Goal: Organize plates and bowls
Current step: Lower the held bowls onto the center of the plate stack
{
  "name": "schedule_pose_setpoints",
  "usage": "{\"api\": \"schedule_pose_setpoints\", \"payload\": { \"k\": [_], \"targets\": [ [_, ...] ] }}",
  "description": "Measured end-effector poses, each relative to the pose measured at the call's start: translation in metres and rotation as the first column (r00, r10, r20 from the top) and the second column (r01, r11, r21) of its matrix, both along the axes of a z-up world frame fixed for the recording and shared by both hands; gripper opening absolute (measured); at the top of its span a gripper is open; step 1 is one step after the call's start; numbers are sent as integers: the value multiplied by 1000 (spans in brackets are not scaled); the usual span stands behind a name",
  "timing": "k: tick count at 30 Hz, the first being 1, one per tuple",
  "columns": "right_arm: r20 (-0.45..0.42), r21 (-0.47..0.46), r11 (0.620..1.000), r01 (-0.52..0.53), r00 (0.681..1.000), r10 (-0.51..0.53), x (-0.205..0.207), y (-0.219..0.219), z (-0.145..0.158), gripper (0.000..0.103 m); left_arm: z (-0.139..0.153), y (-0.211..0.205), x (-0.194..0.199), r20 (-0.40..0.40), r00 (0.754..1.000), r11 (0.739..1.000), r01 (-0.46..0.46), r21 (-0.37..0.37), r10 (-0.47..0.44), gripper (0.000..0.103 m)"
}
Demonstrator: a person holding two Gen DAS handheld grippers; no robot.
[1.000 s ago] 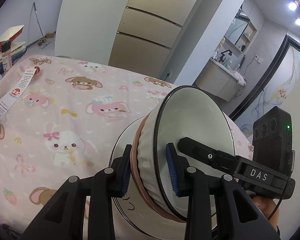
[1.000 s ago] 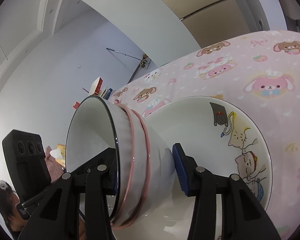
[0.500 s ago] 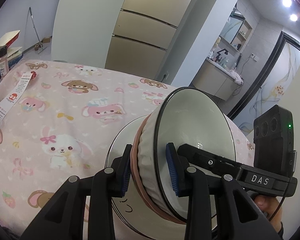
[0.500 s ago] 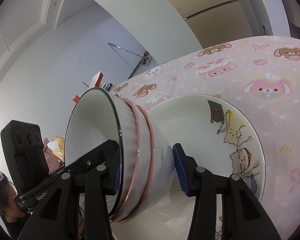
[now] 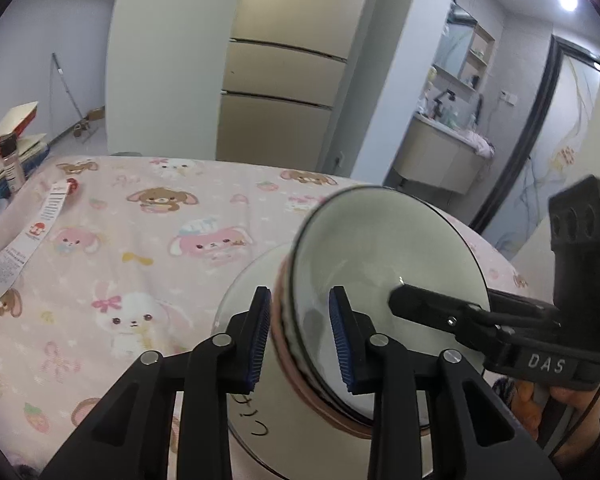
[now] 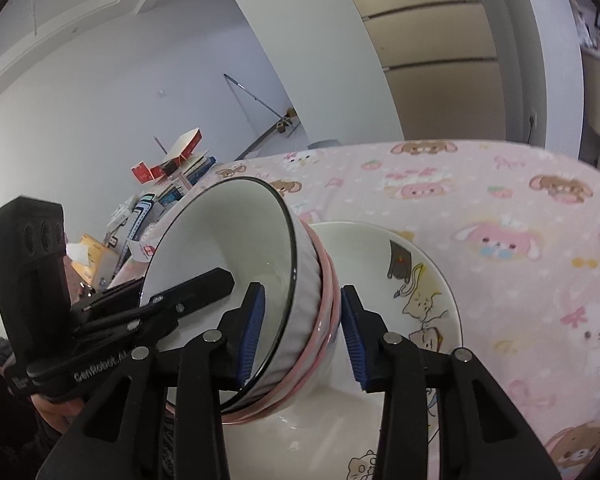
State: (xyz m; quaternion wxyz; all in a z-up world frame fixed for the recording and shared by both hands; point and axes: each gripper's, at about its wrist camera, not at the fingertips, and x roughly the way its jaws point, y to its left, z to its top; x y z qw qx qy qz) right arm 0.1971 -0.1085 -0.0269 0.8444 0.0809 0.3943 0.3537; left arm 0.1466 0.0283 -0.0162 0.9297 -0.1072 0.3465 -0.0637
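Nesting tilted stacked bowls [image 6: 236, 280] into the cat-printed plate [image 6: 420, 280] at lower centre; both claws, left [image 5: 300, 336] and right [image 6: 300, 336], closing astride the rims; next, level and settle them.

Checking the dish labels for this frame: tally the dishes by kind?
Bowls: 2, a black-rimmed bowl nested in a pink-rimmed bowl, tilted.
Plates: 1, the cat plate under them.
Total: 3 dishes.
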Motion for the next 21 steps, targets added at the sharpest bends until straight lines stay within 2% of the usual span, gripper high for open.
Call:
{"api": "schedule_pose_setpoints", "payload": {
  "k": [4,8,11,13,21],
  "targets": [
    [25,55,998,11,1000,-12,0,-9,7,34,7,4,-5,49,999,1000,-7,0,7,23],
    [120,88,995,56,991,-67,-5,-22,21,34,15,8,-10,99,995,1000,-16,6,15,23],
    [170,102,993,65,982,-82,-10,-23,28,26,18,9,-10,115,993,1000,-24,20,21,23],
    [179,79,995,63,981,-77,-10,-19,28,18,17,7,-9,111,994,1000,-11,27,8,19],
    [163,37,997,68,984,-73,-8,-14,22,17,14,2,-7,105,994,998,-4,55,-2,19]
  ]
}}
